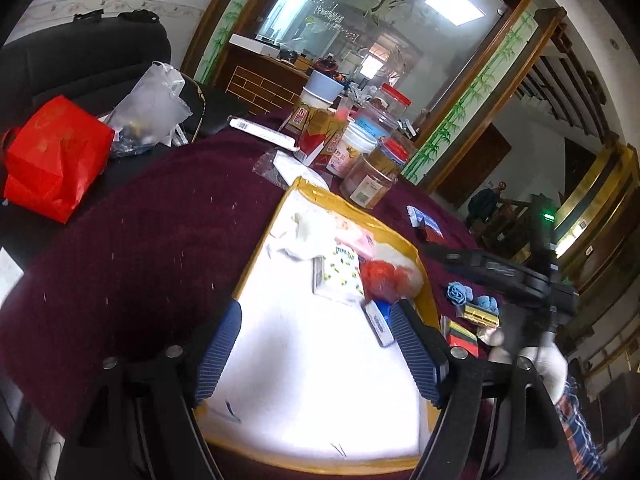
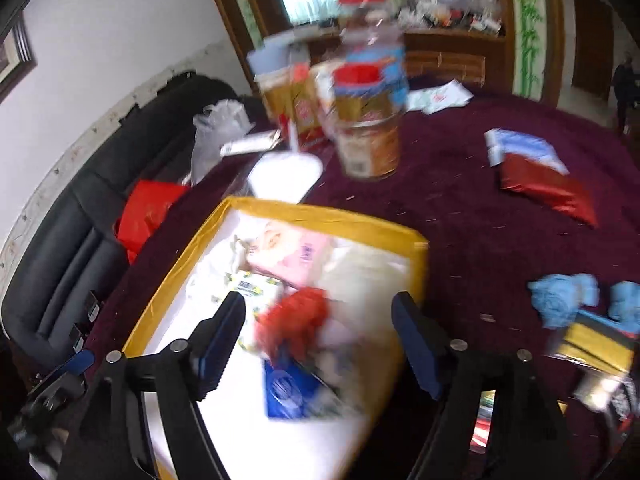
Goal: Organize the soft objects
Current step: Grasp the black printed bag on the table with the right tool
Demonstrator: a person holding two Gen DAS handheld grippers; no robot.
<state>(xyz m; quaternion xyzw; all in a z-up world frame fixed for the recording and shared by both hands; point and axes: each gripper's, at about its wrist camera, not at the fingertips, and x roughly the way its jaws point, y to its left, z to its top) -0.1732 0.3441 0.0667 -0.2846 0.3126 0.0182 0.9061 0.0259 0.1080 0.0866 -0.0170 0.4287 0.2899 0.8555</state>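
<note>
Wrist views—downward, near shared tray

Yellow-rimmed box with white floor sits on the maroon surface. At its far end: pink pack, yellow-dotted white pack, red crumpled bag, white cloth. Blue cloth wads lie outside, off its right side.
</note>
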